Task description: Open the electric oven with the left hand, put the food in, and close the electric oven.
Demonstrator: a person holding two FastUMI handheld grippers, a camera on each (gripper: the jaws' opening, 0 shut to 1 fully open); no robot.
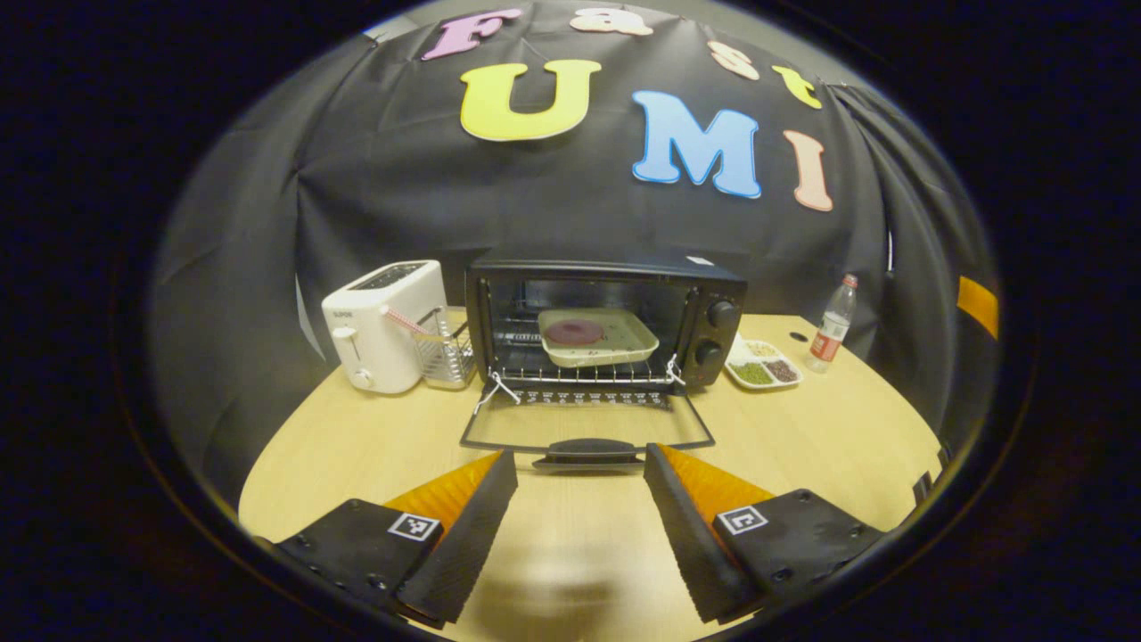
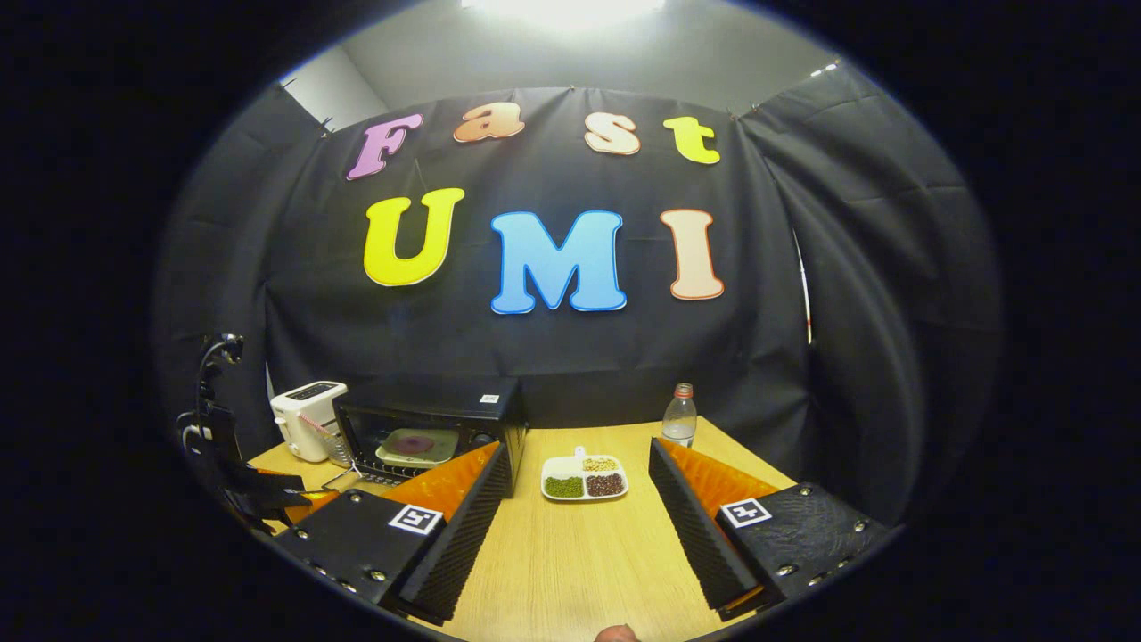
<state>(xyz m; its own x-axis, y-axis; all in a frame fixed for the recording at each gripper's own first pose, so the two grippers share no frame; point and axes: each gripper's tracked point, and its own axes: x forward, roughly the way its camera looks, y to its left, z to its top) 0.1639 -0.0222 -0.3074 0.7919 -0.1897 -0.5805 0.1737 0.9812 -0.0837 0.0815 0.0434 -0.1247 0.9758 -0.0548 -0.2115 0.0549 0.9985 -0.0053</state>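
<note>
The black electric oven point(image 1: 704, 294) stands at the back of the wooden table with its glass door point(image 1: 584, 432) folded down flat. Inside, on the wire rack, rests a beige tray point(image 1: 624, 339) holding a round dark-red piece of food point(image 1: 575, 333). My left gripper point(image 1: 579, 477) is open, its fingers on either side of the door's black handle point(image 1: 588, 450) without touching it. My right gripper point(image 2: 579, 477) is open and empty over the table, to the right of the oven point(image 2: 499, 415). The left gripper point(image 2: 267, 490) also shows at the left edge of the right gripper view.
A white toaster point(image 1: 383, 325) and a small wire basket point(image 1: 446, 348) stand left of the oven. A white divided dish of beans point(image 1: 762, 366) and a plastic bottle point(image 1: 831, 325) sit to its right. Bare table point(image 1: 579, 553) lies below the left gripper.
</note>
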